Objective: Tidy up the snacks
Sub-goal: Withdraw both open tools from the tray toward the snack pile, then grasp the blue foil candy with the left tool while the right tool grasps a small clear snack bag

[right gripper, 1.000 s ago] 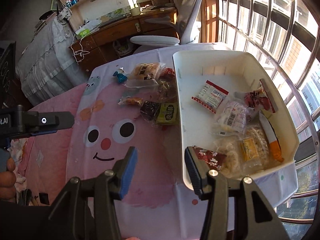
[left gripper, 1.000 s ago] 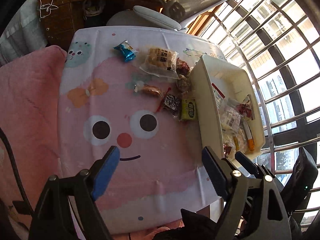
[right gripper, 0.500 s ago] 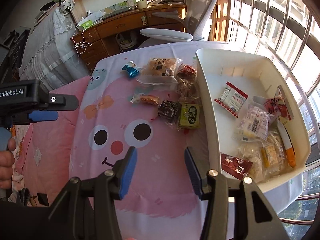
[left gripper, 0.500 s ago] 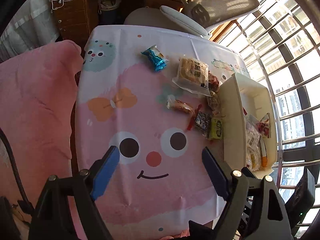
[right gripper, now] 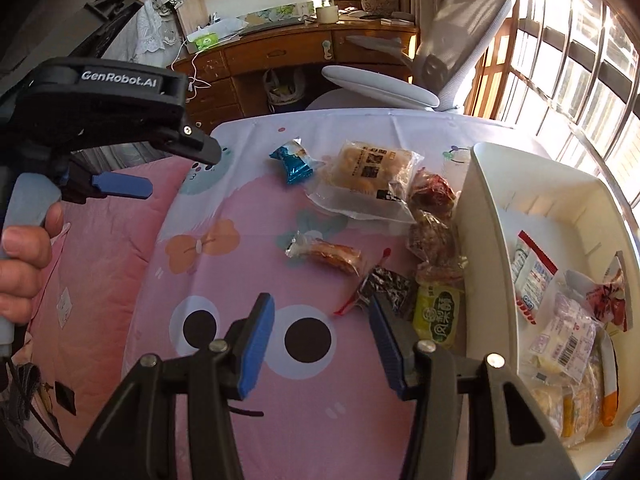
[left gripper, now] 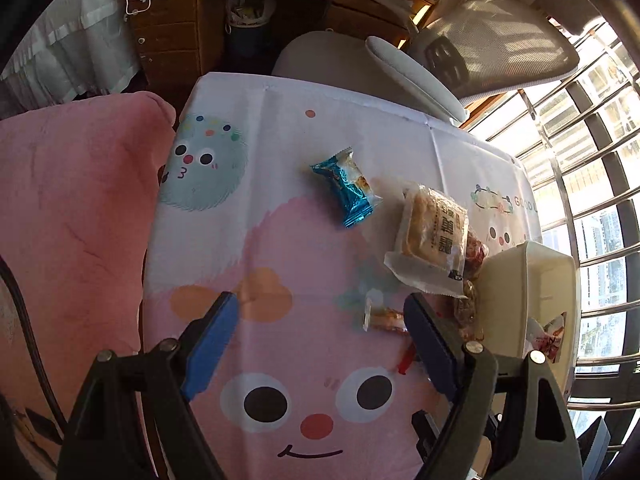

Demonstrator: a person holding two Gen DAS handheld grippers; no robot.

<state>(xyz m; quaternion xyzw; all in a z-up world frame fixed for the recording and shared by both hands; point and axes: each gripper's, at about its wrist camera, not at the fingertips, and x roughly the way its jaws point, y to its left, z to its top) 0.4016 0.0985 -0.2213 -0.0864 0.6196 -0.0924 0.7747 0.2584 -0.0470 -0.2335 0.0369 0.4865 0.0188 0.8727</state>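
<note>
While both tongs hang empty, work frame-left to frame-right.
Left gripper point(left gripper: 320, 344): jaws wide, nothing between; blue-wrapped snack point(left gripper: 346, 190) upper centre.
Right gripper point(right gripper: 320, 344): jaws half-spread, empty; straddle dark packet point(right gripper: 386, 286) squarely.
White bin point(right gripper: 480, 216): right edge; release inside.

Between and under the wide-apart fingers of the right gripper point(right gripper: 318, 344) the pink cloth point(right gripper: 224, 280) is bare, but just ahead and to its right lie a black wrapper point(right gripper: 386, 286), a green packet point(right gripper: 438, 314) and the white bin's wall point(right gripper: 486, 240).
</note>
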